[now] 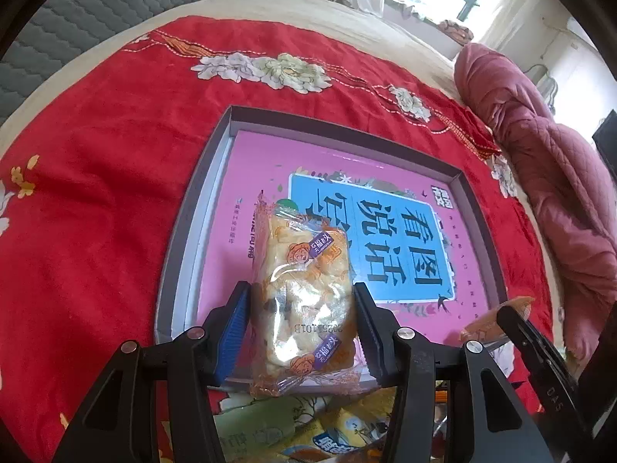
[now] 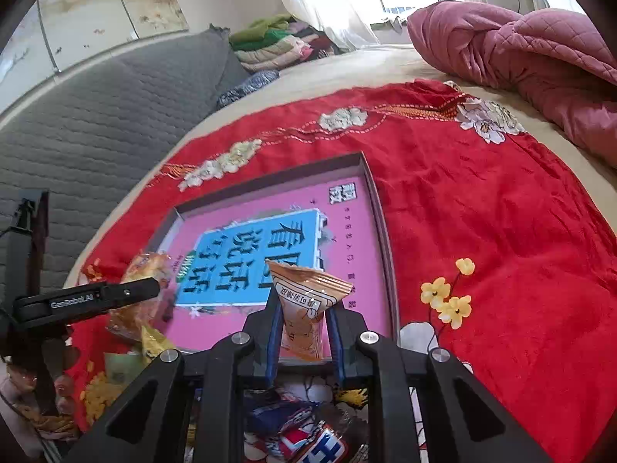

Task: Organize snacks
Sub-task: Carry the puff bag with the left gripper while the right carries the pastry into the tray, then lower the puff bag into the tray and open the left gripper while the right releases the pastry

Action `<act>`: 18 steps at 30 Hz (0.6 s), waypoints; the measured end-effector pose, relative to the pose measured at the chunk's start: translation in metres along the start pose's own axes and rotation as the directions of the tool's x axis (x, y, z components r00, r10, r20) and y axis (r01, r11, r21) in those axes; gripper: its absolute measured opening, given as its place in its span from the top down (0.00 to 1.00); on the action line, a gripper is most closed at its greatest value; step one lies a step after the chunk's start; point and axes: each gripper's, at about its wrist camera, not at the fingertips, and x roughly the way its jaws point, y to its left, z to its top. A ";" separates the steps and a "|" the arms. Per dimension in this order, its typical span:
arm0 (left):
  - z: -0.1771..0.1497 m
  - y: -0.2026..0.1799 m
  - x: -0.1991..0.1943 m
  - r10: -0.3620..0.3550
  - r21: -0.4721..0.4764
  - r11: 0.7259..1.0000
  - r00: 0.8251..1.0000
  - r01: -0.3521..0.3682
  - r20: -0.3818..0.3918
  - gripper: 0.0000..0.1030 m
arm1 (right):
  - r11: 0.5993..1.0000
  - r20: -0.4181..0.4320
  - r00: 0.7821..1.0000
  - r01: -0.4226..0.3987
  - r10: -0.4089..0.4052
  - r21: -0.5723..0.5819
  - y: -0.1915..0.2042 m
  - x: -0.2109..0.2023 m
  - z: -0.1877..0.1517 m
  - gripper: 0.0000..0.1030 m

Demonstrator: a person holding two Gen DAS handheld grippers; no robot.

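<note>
Over the near end of the shallow grey cardboard tray with the pink and blue picture lining (image 1: 193, 208), my left gripper (image 1: 300, 332) is squeezing a clear plastic bread packet with orange edges (image 1: 302, 297). Both pads press on its sides. The packet's long way points straight ahead, away from me, out over the tray. The tray sits on a red cloth with flowers (image 1: 96, 193). A pile of loose snack packets (image 1: 308, 432) lies under the gripper, on my side of the tray. At the right edge I can see the tip of my other gripper with its orange packet.

From the right wrist, my right gripper (image 2: 302, 332) is clamped tight on a small orange crimped snack packet (image 2: 304, 301). The packet stands up out of the fingers and fans out at the top. It hangs over the tray's near right corner (image 2: 380, 208). The left gripper (image 2: 131, 293) is off to the left with its bread packet (image 2: 150, 266).

I think both packets only need to go down and a little forward to land in the tray.
</note>
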 end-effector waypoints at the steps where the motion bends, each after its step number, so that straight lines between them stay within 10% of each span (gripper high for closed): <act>1: 0.000 0.000 0.001 0.002 0.000 1.000 1.000 -0.002 -0.002 0.47 | 1.000 -0.008 1.000 0.001 -0.001 0.006 -0.001 0.002 0.000 0.79; 18: -0.001 0.003 0.013 0.004 -0.012 1.000 0.999 -0.005 -0.038 0.47 | 0.999 -0.039 0.999 0.022 -0.021 0.030 -0.006 0.011 -0.003 0.70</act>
